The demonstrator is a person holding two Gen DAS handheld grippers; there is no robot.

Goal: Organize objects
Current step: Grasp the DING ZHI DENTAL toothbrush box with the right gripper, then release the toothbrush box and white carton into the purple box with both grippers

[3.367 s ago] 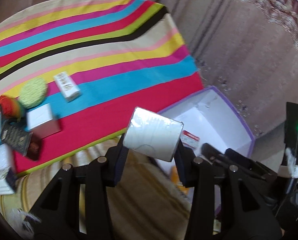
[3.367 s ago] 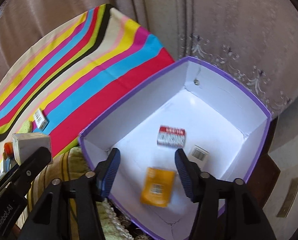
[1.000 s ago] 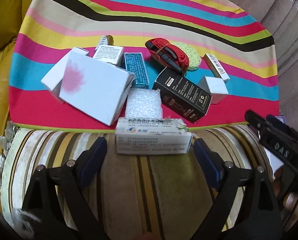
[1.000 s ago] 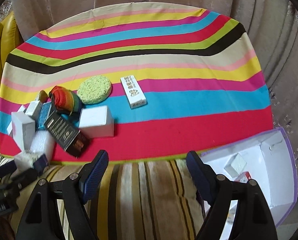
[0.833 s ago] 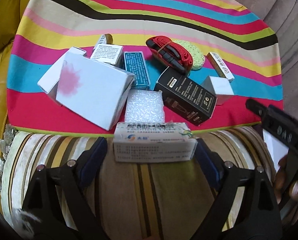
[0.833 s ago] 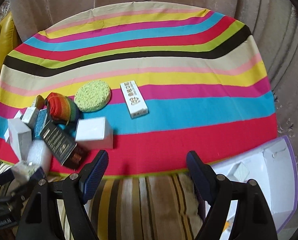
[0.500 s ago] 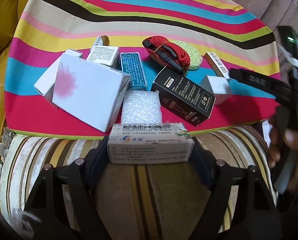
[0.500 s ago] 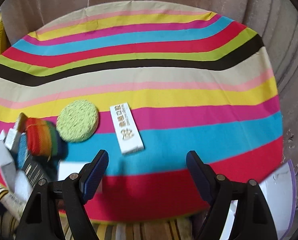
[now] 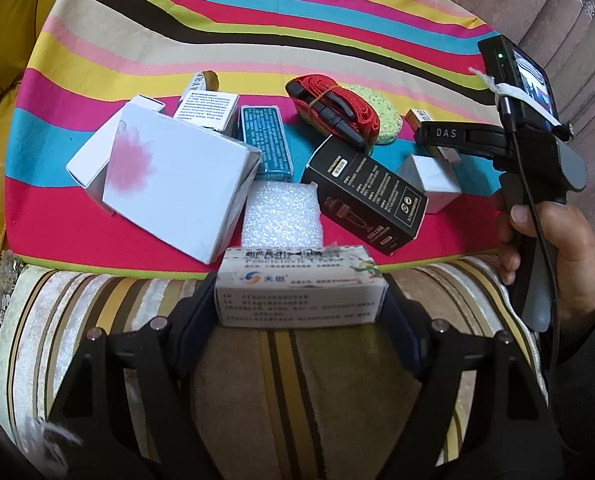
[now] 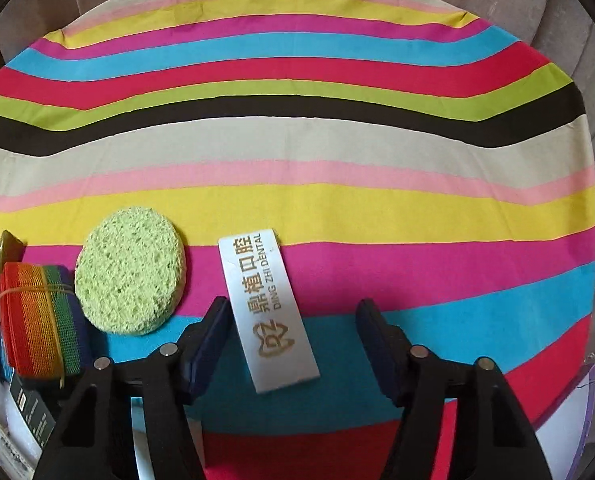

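My left gripper (image 9: pixel 299 308) is shut on a white medicine box (image 9: pixel 299 292), held crosswise by its two ends above the striped sofa cushion (image 9: pixel 317 380). In the right wrist view a long white dental box (image 10: pixel 269 312) lies on the blue and pink stripes of the cloth (image 10: pixel 297 152). My right gripper (image 10: pixel 295 344) hangs over its near end with the box between the fingers. The jaws are closing, and a gap shows between the pads and the box. The left wrist view shows a hand (image 9: pixel 545 240) holding the right gripper's handle.
Clustered on the cloth are a large white box with a pink flower (image 9: pixel 169 188), a teal box (image 9: pixel 265 144), a black box (image 9: pixel 365 192), a foam pad (image 9: pixel 281 216), a red strap (image 9: pixel 333 108), a small white box (image 9: pixel 433 188) and a green sponge (image 10: pixel 131 270). A purple-edged box (image 10: pixel 569 420) sits at the right.
The left jaws have closed on the medicine box. The right gripper has moved forward and down over the cloth to the dental box, and its jaws have narrowed.
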